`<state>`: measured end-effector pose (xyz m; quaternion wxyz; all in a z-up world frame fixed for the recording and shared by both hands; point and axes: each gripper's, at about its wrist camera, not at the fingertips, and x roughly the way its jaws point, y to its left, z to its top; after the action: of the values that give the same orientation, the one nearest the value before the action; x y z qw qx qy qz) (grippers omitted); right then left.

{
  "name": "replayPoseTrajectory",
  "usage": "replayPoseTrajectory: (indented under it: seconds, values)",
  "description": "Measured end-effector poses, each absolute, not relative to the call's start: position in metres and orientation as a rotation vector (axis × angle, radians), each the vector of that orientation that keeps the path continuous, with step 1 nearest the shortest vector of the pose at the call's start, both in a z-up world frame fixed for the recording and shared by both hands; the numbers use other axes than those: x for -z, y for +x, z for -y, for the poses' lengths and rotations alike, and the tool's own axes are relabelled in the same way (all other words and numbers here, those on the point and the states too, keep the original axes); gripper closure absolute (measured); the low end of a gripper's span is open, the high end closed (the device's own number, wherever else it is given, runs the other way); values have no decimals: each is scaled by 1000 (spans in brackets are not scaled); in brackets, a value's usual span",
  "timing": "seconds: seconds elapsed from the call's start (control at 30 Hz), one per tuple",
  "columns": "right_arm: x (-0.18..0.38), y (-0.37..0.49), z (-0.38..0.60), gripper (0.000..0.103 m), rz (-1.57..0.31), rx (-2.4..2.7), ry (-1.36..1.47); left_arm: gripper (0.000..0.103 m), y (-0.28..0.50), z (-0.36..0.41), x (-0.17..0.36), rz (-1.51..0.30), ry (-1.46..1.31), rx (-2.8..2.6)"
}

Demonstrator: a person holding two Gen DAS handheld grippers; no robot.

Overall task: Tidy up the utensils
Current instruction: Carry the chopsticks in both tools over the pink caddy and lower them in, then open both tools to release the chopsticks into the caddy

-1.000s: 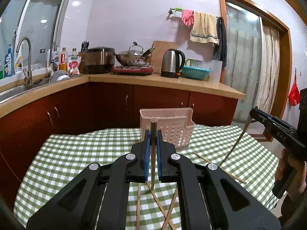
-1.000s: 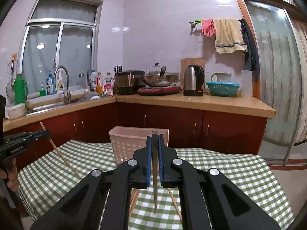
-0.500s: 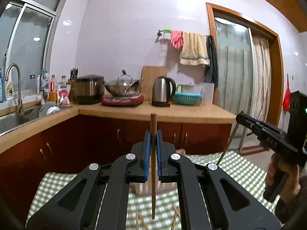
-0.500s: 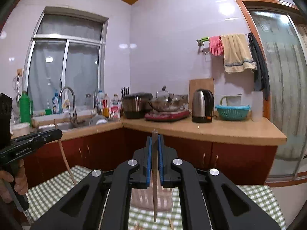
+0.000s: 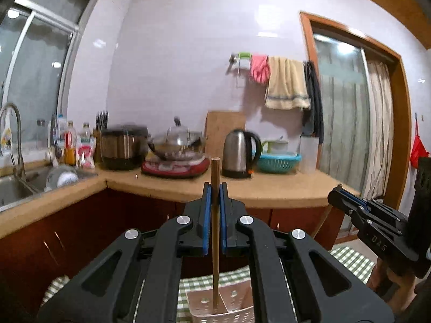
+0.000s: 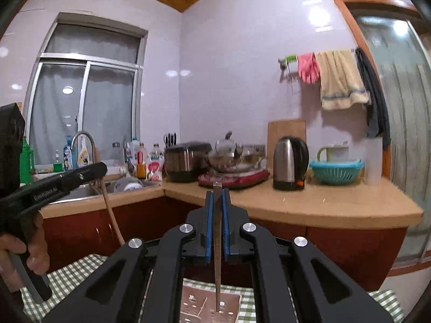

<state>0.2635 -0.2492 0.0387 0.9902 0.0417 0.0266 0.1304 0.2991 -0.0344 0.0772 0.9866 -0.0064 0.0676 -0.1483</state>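
My left gripper (image 5: 214, 188) is shut on a wooden chopstick (image 5: 215, 242) that hangs upright, its lower tip inside the pink perforated utensil basket (image 5: 237, 312) below. My right gripper (image 6: 217, 193) is shut on another chopstick (image 6: 217, 255), upright, its tip over the same basket (image 6: 194, 304), which holds a thin stick. Each gripper shows in the other's view: the right one (image 5: 334, 191) at the right edge, the left one (image 6: 103, 165) at the left with its chopstick (image 6: 111, 215).
The basket stands on a green checked tablecloth (image 6: 80, 266). Behind is a kitchen counter (image 5: 269, 188) with a kettle (image 5: 239, 153), a wok (image 5: 177, 145), a rice cooker (image 5: 124, 145), a teal colander (image 5: 277, 161) and a sink (image 5: 10, 188) at left.
Both grippers have risen and come over the basket, each still holding its chopstick. The basket has dropped from mid-view to the bottom edge, and the loose chopsticks on the cloth are out of view.
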Motion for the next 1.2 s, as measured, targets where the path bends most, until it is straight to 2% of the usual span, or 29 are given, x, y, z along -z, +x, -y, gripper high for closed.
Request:
replayPoseTrajectory:
  seconds: [0.2, 0.43, 0.5, 0.57, 0.63, 0.7, 0.77, 0.93, 1.2]
  values:
    - [5, 286, 247, 96, -152, -272, 109, 96, 334, 36, -24, -244, -27, 289]
    - [26, 297, 242, 96, -219, -276, 104, 95, 344, 34, 17, -316, -14, 284]
    - [26, 296, 241, 96, -218, -264, 90, 84, 343, 33, 22, -320, -7, 282]
    - [25, 296, 239, 91, -217, -253, 73, 51, 340, 32, 23, -316, -9, 275]
    - [24, 292, 238, 58, -216, -238, 54, 43, 333, 26, 22, -302, -22, 276]
    - [23, 287, 239, 48, -197, -211, 35, 36, 328, 25, 20, -297, -14, 266]
    - [21, 280, 239, 44, -193, -195, 16, 25, 320, 23, 19, -279, -3, 243]
    - [14, 261, 246, 36, -186, -173, 12, 15, 296, 20, 16, -255, 39, 221]
    - [5, 225, 257, 35, -174, -157, 30, 13, 258, 8, 21, -304, 11, 242]
